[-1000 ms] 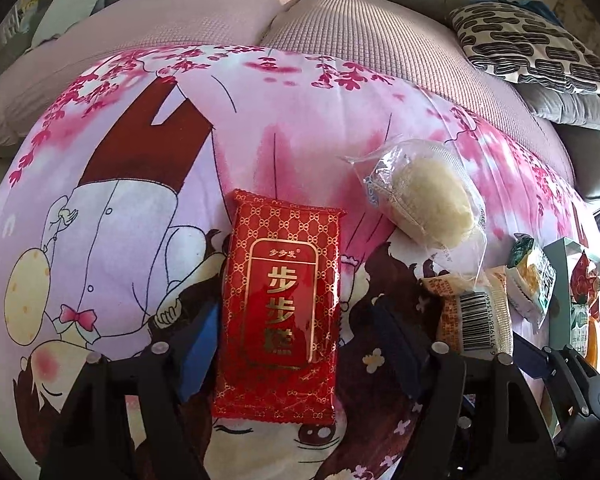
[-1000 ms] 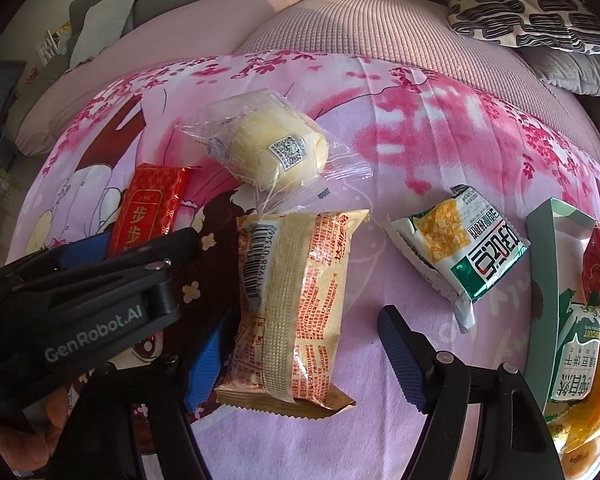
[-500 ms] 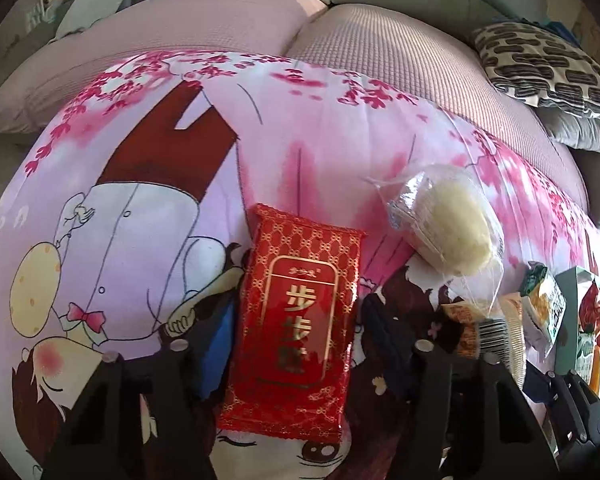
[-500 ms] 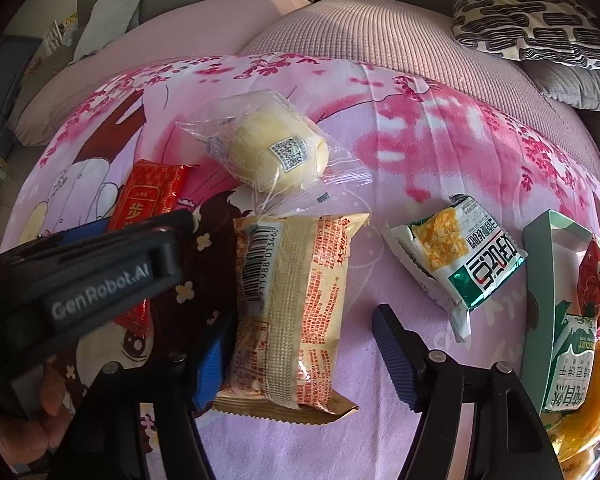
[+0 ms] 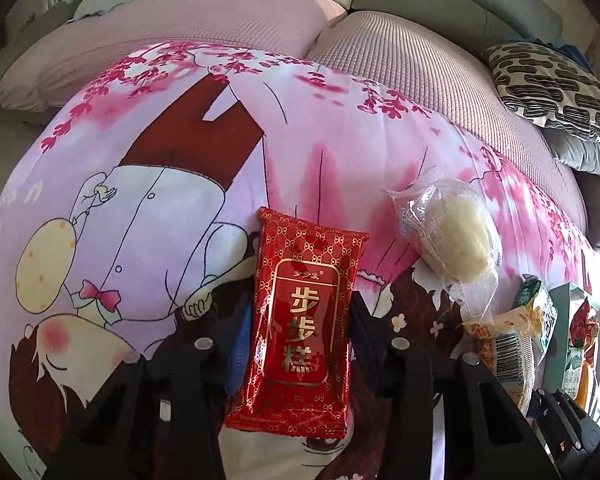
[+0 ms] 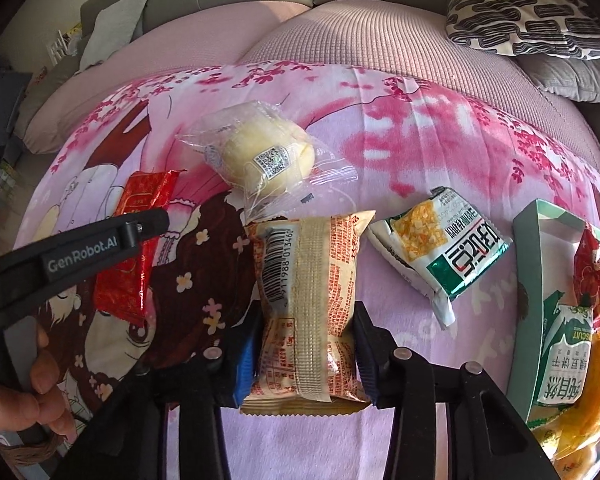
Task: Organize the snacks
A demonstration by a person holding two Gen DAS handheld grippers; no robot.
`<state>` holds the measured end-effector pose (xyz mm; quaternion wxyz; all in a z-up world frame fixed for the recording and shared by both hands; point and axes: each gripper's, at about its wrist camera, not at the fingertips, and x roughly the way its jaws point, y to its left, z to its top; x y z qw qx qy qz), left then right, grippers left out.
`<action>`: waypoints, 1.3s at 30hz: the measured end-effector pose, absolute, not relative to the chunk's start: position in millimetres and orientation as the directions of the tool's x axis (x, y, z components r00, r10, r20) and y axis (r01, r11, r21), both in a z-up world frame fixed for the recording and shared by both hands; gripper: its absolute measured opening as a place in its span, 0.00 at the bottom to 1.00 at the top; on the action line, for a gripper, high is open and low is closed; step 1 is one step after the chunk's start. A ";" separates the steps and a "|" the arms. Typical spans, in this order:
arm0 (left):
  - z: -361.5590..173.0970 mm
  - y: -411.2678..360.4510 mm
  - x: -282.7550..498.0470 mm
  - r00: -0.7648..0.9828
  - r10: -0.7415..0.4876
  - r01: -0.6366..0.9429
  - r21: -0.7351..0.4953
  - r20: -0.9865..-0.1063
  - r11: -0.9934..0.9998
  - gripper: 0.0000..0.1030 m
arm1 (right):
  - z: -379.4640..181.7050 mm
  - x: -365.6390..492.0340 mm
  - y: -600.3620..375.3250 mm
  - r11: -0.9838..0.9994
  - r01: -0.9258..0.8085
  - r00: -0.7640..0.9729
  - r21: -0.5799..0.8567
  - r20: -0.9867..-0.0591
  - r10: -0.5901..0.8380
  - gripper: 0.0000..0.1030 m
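While both tongs were spread a second ago, they have just been closing, and each now has a packet between its pads. Left wrist view: left tongs (image 5: 300, 340) pinch the red packet (image 5: 300, 320) by its long sides, pads touching the wrapper on either side; packet lies flat on the pink printed bedspread (image 5: 140, 200), gold lettering up. Beyond it to the right, apart from it, a clear-wrapped bun (image 5: 452, 240). At the far right edge only a sliver of the orange barcode packet (image 5: 508, 344), a green-white corner and the box rim show, much squeezed by the lens. Right wrist view: right tongs (image 6: 304, 344) pinch the orange barcode packet (image 6: 308, 300) near its lower end, wrapper slightly nipped in between the pads; its top edge just meets the loose tail of the clear-wrapped bun's (image 6: 264, 160) wrapper. This view gives what the other hardly does: a green-white packet (image 6: 440, 248) lying loose on the bedspread just beside the orange one, and the pale green box (image 6: 524, 240) at right already holding several snacks. It also shows the left tongs' arm across the red packet (image 6: 140, 248), and a hand (image 6: 28, 392) at lower left on that handle. Judgement: both grips look made, neither packet lifted yet; next step is likely carrying them to the box, with bun and green-white packet left to collect. Thin crinkly wrappers could slip.
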<state>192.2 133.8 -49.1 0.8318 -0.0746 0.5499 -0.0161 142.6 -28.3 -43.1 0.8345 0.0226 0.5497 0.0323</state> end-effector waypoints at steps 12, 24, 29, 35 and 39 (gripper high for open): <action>-17.9 132.3 175.6 0.440 -0.106 -0.051 -0.142 -0.892 0.988 0.45 | -22.2 121.1 -34.6 0.989 -0.044 0.429 0.141 -0.892 0.146 0.39; 25.4 104.4 159.8 0.522 -0.135 0.017 -0.148 -0.842 0.989 0.45 | 10.3 103.1 -60.3 0.984 -0.022 0.502 0.179 -0.849 0.165 0.39; 41.1 76.4 156.3 0.547 -0.171 0.082 -0.150 -0.820 0.985 0.45 | 15.6 96.7 -88.0 0.982 0.034 0.524 0.188 -0.840 0.142 0.39; 53.9 39.9 150.2 0.549 -0.220 0.173 -0.147 -0.806 0.974 0.45 | 26.1 89.9 -136.4 0.966 0.132 0.565 0.223 -0.818 0.112 0.39; 60.7 11.9 144.3 0.545 -0.255 0.234 -0.147 -0.799 0.961 0.45 | 37.0 82.4 -176.2 0.944 0.214 0.597 0.253 -0.798 0.079 0.39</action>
